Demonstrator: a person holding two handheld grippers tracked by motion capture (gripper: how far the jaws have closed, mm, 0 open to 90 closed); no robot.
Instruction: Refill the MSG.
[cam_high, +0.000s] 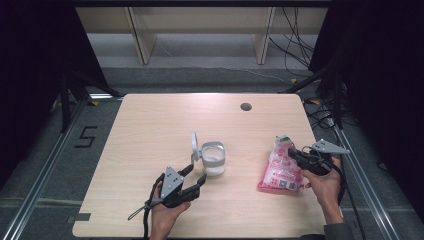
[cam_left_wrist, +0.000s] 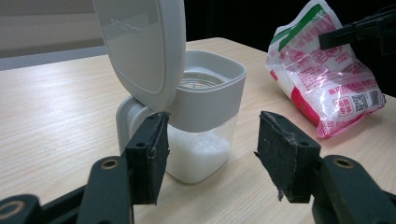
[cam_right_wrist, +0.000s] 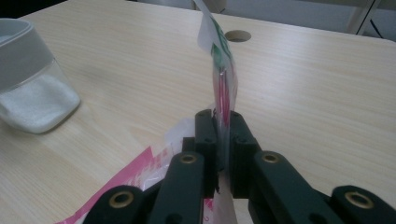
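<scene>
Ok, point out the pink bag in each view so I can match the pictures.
High view: the pink bag lies on the table's right side, beside the right gripper.
Left gripper view: upper right, behind the jar.
Right gripper view: bottom centre, its top edge pinched between the fingers.
Shared landmark: the open jar of white grains, seen in all three.

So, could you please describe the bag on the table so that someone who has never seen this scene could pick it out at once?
On the light wooden table, look near the right edge, to the right of the clear container with its flip lid raised. There lies the bag, its top edge pinched in the right gripper. It is the one soft, pink-and-white printed plastic pouch, with a green stripe at the top.
</scene>
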